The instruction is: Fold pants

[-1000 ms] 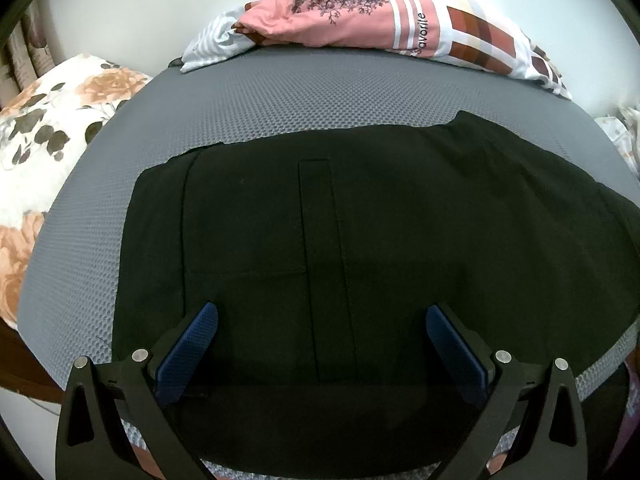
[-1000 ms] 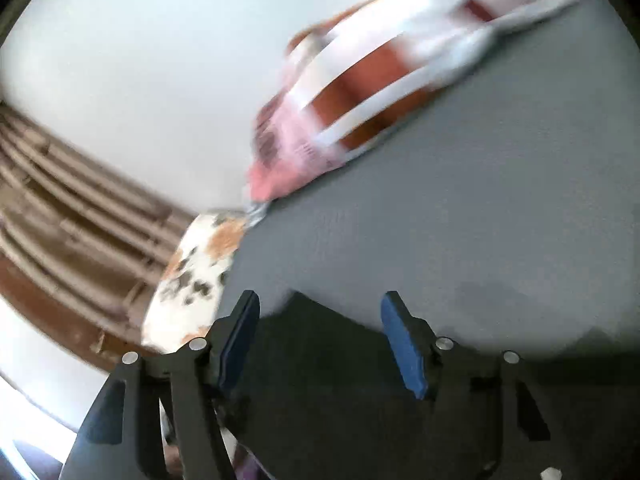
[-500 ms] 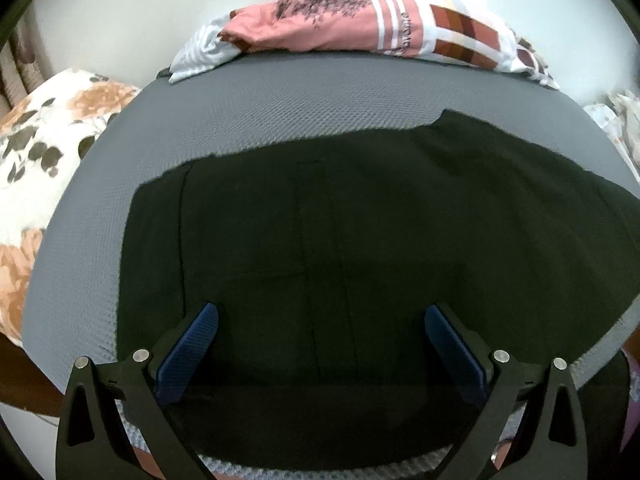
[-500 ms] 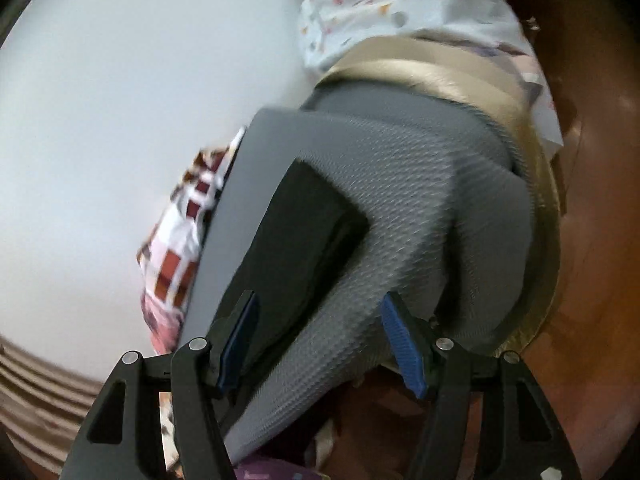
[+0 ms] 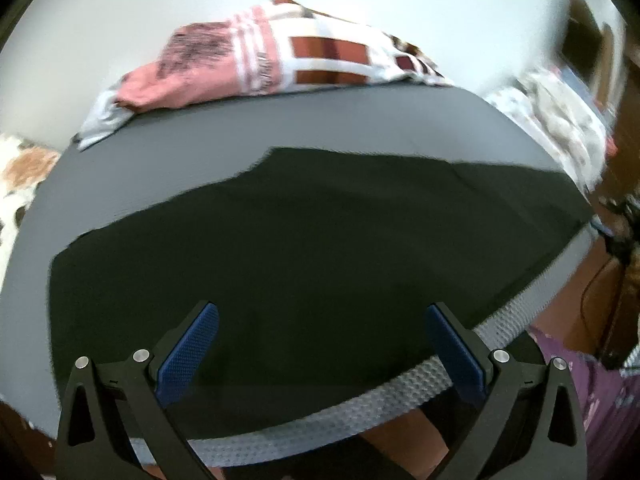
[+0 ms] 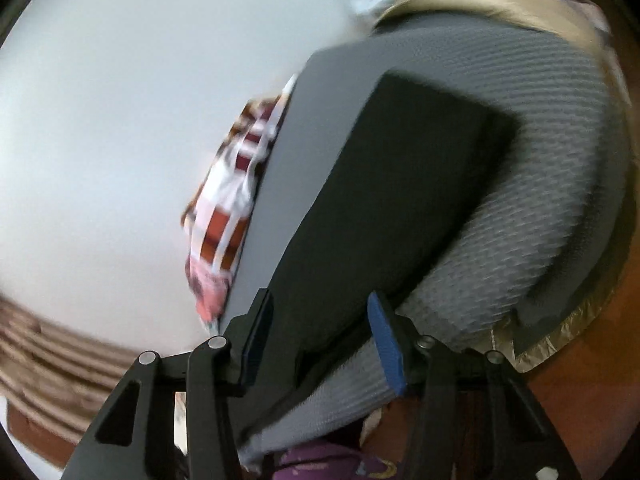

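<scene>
Over the near edge of the grey mattress (image 5: 360, 388) both grippers hover. The left gripper (image 5: 320, 344) is wide open, empty. The right gripper (image 6: 320, 340) has just been closing, seemingly around nothing. Beyond them the black pants (image 5: 304, 248) lie flat on the mattress, probably folded once lengthwise; cross folds remain. Farthest, a patterned cloth (image 5: 280, 56).

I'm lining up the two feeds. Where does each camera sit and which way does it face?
Left wrist: on the left gripper, jaws open, looking down across the black pants on the grey mat.
Right wrist: on the right gripper, rolled, looking along the pants; jaws have just been closing, nothing clamped.
Shared: pants, mat, patterned cloth.
</scene>
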The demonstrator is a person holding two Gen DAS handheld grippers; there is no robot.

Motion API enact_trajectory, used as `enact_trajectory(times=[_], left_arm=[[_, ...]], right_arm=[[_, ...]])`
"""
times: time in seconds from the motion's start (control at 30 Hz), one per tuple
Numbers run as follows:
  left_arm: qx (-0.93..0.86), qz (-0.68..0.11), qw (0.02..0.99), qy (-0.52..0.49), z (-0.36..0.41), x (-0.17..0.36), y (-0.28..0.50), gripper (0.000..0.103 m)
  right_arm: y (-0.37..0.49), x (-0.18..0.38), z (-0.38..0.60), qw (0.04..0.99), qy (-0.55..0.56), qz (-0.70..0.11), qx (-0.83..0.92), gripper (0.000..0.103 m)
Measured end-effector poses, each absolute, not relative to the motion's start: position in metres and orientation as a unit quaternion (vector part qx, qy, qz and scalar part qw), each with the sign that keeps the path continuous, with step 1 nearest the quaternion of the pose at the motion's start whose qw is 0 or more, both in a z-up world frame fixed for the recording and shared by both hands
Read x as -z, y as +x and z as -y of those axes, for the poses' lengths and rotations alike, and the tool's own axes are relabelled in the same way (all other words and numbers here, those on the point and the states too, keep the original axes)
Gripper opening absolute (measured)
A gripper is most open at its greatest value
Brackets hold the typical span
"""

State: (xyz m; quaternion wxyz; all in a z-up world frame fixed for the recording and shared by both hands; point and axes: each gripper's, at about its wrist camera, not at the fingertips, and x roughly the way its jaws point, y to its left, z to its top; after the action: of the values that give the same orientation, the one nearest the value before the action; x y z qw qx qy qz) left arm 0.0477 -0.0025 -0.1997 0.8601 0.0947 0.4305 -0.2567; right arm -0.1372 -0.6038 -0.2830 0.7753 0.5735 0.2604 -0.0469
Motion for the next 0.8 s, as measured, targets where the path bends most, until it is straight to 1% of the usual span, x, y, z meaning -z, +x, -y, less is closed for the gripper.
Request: enact_trajectory(times=[0.13, 0.27, 0.37, 0.4, 0.43, 0.47, 0.5, 0.67, 0.73, 0.8], left_arm=[[0.269, -0.453, 0.844, 0.103, 0.014, 0.219, 0.049, 0.102], [0.267, -0.484, 0.829, 0.090, 0.012, 0.235, 0.052, 0.102], [0.268, -0.480, 0.830, 0.089, 0.011, 0.235, 0.051, 0.102], [0.269, -0.479, 0.831, 0.091, 0.011, 0.236, 0.050, 0.102], [0.270, -0.476, 0.832, 0.094, 0.012, 0.236, 0.050, 0.102], [0.270, -0.475, 0.832, 0.097, 0.012, 0.237, 0.050, 0.102], [0.271, -0.473, 0.832, 0.101, 0.013, 0.238, 0.049, 0.102], [0.273, -0.469, 0.832, 0.117, 0.014, 0.240, 0.045, 0.102], [0.275, -0.468, 0.831, 0.120, 0.015, 0.241, 0.046, 0.102], [0.277, -0.467, 0.831, 0.123, 0.015, 0.241, 0.046, 0.102]], right_arm=[[-0.163, 0.292, 0.641, 0.760, 0.602, -0.228, 0.091, 0.048], [-0.158, 0.301, 0.660, 0.747, 0.623, -0.221, 0.077, 0.048], [-0.146, 0.303, 0.663, 0.749, 0.616, -0.234, 0.073, 0.048], [-0.138, 0.300, 0.662, 0.752, 0.609, -0.240, 0.075, 0.045], [-0.134, 0.297, 0.661, 0.759, 0.596, -0.249, 0.084, 0.038], [-0.127, 0.294, 0.659, 0.767, 0.573, -0.271, 0.097, 0.007], [-0.125, 0.293, 0.659, 0.771, 0.563, -0.279, 0.106, 0.009], [-0.126, 0.281, 0.656, 0.795, 0.517, -0.288, 0.134, 0.007], [-0.129, 0.285, 0.658, 0.790, 0.515, -0.296, 0.152, 0.006], [-0.134, 0.290, 0.660, 0.786, 0.533, -0.281, 0.139, 0.006]])
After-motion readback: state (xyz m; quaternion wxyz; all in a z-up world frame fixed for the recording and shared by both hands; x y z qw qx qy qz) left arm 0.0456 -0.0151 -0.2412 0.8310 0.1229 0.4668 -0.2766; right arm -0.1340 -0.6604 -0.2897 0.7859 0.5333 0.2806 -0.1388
